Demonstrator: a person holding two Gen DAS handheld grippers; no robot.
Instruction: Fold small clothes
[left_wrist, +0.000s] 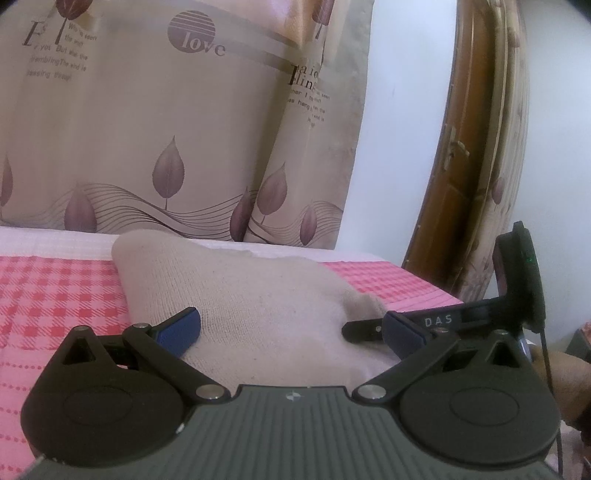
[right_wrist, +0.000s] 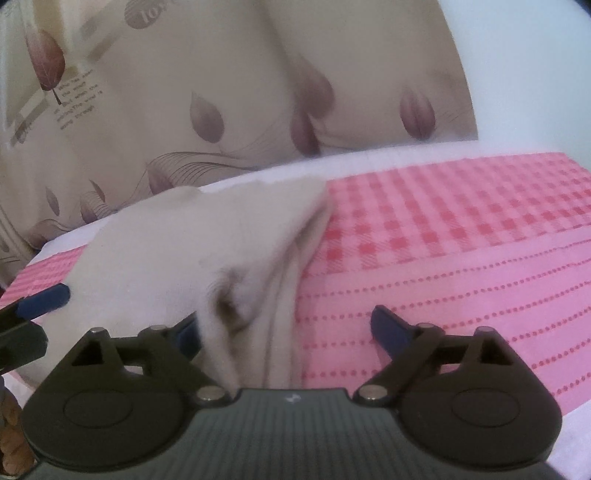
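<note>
A beige knit cloth (left_wrist: 240, 295) lies folded on the pink checked cover (left_wrist: 55, 288). My left gripper (left_wrist: 291, 328) stands open low over the cloth's near part, its blue pads (left_wrist: 181, 328) wide apart and pressing nothing. In the right wrist view the cloth (right_wrist: 177, 251) shows a layered folded edge on its right side. My right gripper (right_wrist: 288, 330) is open astride that edge; its left finger is partly hidden behind the cloth and its right pad (right_wrist: 388, 328) is over bare cover. The right gripper (left_wrist: 436, 319) also shows at the cloth's right corner in the left wrist view.
A beige curtain (left_wrist: 166, 129) with purple leaves and printed words hangs behind the bed. A brown wooden door (left_wrist: 454, 184) stands to the right by a white wall. The pink cover (right_wrist: 461, 240) stretches right of the cloth. A hand (left_wrist: 569, 384) shows at the right edge.
</note>
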